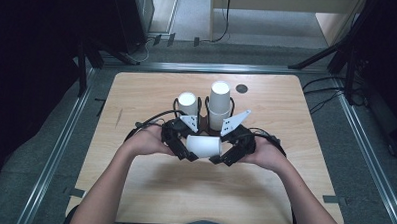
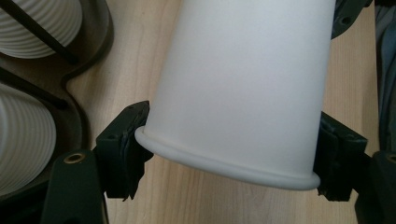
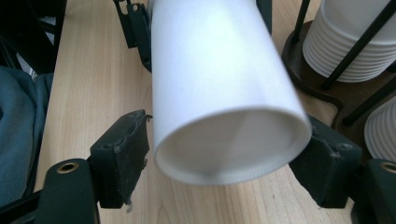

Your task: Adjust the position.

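Observation:
A white paper cup (image 1: 203, 146) lies on its side just above the table, held from both ends. My left gripper (image 1: 187, 152) is shut on its rolled-rim end; in the left gripper view both pads (image 2: 133, 149) press the cup (image 2: 243, 84) just above the lip, and the gripper (image 2: 229, 163) spans it. My right gripper (image 1: 220, 157) has the narrower base end. In the right gripper view its pads (image 3: 126, 149) sit against the sides of the cup (image 3: 219, 93), with the recessed bottom facing the camera and the gripper (image 3: 229, 163) around it.
Behind the hands a dark wire holder (image 1: 202, 123) carries two stacks of ribbed white cups, a short one (image 1: 188, 104) and a taller one (image 1: 219, 105). A dark round disc (image 1: 242, 88) lies near the wooden table's far edge (image 1: 208, 75).

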A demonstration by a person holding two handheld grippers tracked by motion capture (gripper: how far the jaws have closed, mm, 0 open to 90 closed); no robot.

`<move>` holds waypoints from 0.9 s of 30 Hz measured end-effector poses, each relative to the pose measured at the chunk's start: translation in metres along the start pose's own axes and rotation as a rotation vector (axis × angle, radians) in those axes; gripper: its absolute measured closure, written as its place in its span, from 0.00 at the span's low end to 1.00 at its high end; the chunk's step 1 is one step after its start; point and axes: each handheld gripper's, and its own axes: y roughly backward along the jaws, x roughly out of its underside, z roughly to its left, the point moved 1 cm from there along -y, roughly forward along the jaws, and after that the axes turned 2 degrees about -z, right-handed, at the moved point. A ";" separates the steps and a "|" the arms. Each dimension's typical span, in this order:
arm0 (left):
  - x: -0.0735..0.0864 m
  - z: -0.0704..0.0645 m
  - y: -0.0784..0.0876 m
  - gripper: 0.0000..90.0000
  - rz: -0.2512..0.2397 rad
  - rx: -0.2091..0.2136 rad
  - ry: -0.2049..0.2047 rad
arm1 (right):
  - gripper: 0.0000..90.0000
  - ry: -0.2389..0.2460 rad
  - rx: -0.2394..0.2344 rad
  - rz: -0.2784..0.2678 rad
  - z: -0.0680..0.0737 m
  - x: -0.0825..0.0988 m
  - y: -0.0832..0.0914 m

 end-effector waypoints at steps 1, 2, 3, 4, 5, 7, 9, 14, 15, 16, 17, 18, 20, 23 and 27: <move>0.000 0.000 -0.001 0.28 0.007 -0.003 -0.003 | 0.27 0.001 -0.006 0.005 0.001 0.000 -0.001; 0.000 -0.001 -0.004 0.28 0.020 0.001 -0.005 | 0.27 0.003 -0.003 0.007 0.001 0.000 -0.002; -0.001 -0.001 -0.005 0.28 0.024 0.001 -0.010 | 0.28 0.002 -0.009 0.008 0.002 -0.001 -0.003; -0.001 -0.002 -0.007 0.28 0.028 0.003 -0.010 | 0.28 0.002 -0.009 0.008 0.002 -0.001 -0.003; -0.001 -0.002 -0.008 0.28 0.034 0.001 -0.015 | 0.28 0.008 -0.009 0.012 0.003 -0.001 -0.005; -0.003 -0.004 -0.010 0.28 0.039 -0.005 -0.026 | 0.29 0.013 -0.008 0.011 0.003 -0.002 -0.006; -0.004 -0.005 -0.012 0.27 0.044 0.012 -0.016 | 0.30 0.021 -0.015 0.023 0.004 -0.002 -0.008; -0.004 -0.006 -0.016 0.27 0.041 0.035 -0.012 | 0.37 0.023 -0.029 0.050 0.007 -0.001 -0.009; -0.004 -0.006 -0.015 0.27 0.037 0.047 -0.014 | 0.37 0.021 -0.031 0.050 0.007 -0.001 -0.009; -0.004 -0.006 -0.015 0.27 0.037 0.047 -0.014 | 0.37 0.021 -0.031 0.050 0.007 -0.001 -0.009; -0.004 -0.006 -0.015 0.27 0.034 0.051 -0.012 | 0.37 0.026 -0.034 0.048 0.006 -0.001 -0.008; -0.004 -0.006 -0.015 0.27 0.028 0.048 -0.015 | 0.38 0.028 -0.036 0.048 0.006 -0.002 -0.008; -0.003 -0.007 -0.015 0.27 0.025 0.048 -0.014 | 0.38 0.026 -0.038 0.048 0.006 -0.002 -0.008; -0.002 -0.007 -0.013 0.25 -0.005 0.039 -0.022 | 0.38 0.030 -0.033 0.041 0.006 -0.002 -0.005; -0.001 -0.007 -0.010 0.14 -0.039 0.024 -0.040 | 0.37 0.022 -0.031 0.021 0.005 -0.002 -0.001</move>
